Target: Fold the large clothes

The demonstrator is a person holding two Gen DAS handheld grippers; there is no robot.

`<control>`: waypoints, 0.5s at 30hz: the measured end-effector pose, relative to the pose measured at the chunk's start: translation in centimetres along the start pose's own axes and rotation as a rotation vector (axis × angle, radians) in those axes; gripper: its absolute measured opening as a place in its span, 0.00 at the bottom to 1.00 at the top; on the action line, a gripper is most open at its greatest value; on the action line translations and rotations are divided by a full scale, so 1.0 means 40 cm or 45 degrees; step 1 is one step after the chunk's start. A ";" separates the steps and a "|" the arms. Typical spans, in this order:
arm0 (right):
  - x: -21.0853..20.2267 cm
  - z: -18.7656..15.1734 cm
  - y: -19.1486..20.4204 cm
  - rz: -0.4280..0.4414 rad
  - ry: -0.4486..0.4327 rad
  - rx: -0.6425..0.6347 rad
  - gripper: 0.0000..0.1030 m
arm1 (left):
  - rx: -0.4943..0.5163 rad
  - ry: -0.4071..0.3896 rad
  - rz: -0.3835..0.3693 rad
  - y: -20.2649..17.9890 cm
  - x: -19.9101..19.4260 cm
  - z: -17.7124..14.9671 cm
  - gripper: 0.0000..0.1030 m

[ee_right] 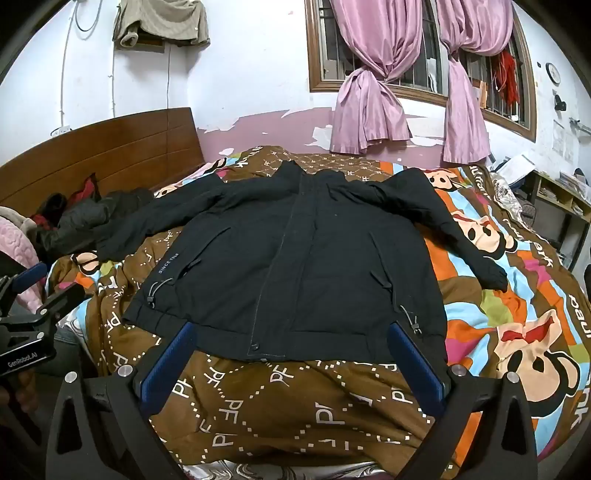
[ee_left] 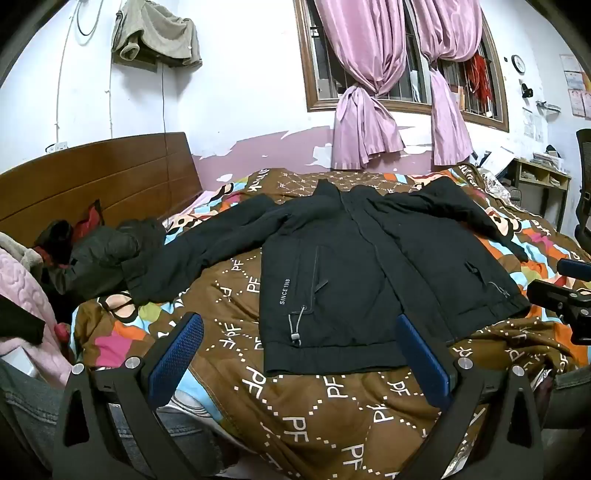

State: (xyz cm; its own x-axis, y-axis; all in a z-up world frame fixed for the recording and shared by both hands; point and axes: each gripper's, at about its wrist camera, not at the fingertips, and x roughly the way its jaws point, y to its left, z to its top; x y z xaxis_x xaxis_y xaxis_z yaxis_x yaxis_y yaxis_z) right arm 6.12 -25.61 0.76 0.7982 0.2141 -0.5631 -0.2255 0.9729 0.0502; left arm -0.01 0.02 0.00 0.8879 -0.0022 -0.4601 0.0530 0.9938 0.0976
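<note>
Surface: bed covered by a brown quilt printed with "PF" lattice and cartoon monkey patches in orange, blue and pink. Wooden headboard at the left end.

Task item: black jacket, lying front-up and spread flat across the middle of the quilt, collar toward the window wall, hem toward the cameras. Both sleeves extended outward; the left-hand sleeve reaches toward a heap of dark clothes by the headboard. White "SINCE" lettering beside one pocket; drawcords at both hem corners.

Room: white wall with peeling pink lower paint; barred window in a wooden frame; pink curtains, knotted at mid-height. Grey garment hung high on the wall. Round wall clock; shelf unit at far right.

Left gripper: held above the near edge of the quilt, aimed at the hem's left half; blue-padded fingers spread wide, gripping nothing.

Right gripper: level beside it, aimed at the hem's right half; fingers likewise released, nothing between them, tips just short of the hem.
</note>
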 end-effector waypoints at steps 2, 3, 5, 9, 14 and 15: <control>0.000 0.000 0.000 0.000 -0.002 0.000 1.00 | 0.003 0.001 0.000 0.000 0.000 0.000 0.99; 0.001 0.000 0.000 0.000 -0.001 -0.001 1.00 | 0.003 0.002 0.000 0.000 0.000 0.000 0.99; 0.000 0.000 -0.001 0.000 -0.006 -0.001 1.00 | 0.003 0.002 0.000 0.000 0.000 0.000 0.99; -0.001 0.001 -0.001 0.001 -0.006 -0.004 1.00 | 0.003 0.003 0.000 0.000 0.000 0.000 0.99; 0.000 0.002 -0.001 -0.002 -0.006 -0.002 1.00 | 0.005 0.003 0.002 0.000 0.000 0.000 0.99; 0.000 0.002 0.000 -0.002 -0.006 -0.002 1.00 | 0.005 0.003 0.002 0.000 0.000 0.000 0.99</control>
State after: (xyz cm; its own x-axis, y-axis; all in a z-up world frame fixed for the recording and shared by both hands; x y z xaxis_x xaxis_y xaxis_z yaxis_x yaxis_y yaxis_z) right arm 6.17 -25.62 0.82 0.8010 0.2130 -0.5596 -0.2254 0.9731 0.0477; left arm -0.01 0.02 0.01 0.8868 -0.0005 -0.4621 0.0534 0.9934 0.1013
